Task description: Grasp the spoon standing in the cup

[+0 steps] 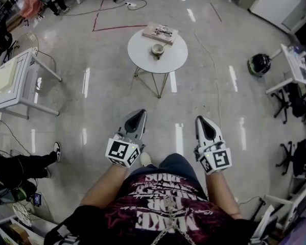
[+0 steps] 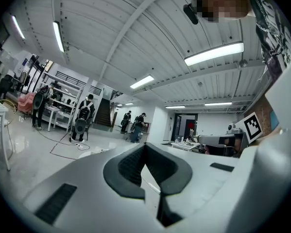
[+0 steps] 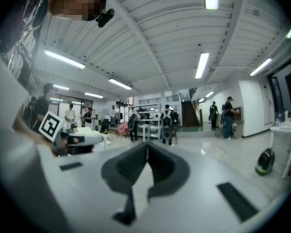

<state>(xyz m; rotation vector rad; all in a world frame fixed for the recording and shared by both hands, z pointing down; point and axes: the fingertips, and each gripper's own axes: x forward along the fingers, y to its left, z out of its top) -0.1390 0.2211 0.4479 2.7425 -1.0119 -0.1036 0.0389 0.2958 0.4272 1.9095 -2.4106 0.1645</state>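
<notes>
A small cup (image 1: pixel 158 49) stands on a round white table (image 1: pixel 142 52) far ahead in the head view; the spoon in it is too small to make out. Both grippers are held close to the person's body, well short of the table. My left gripper (image 1: pixel 138 114) is shut with nothing between its dark pads. My right gripper (image 1: pixel 206 120) is shut too, and empty. The two gripper views tilt upward at the ceiling and the far room, so the cup appears in neither. In them the left gripper (image 2: pixel 145 147) and the right gripper (image 3: pixel 146 147) show their tips touching.
A flat wooden board (image 1: pixel 160 33) with a pair of glasses lies behind the cup. A white side table (image 1: pixel 15 80) stands at the left, with a seated person's legs (image 1: pixel 25 165) below it. A black round object (image 1: pixel 259 64) and office chairs (image 1: pixel 290 101) are at the right.
</notes>
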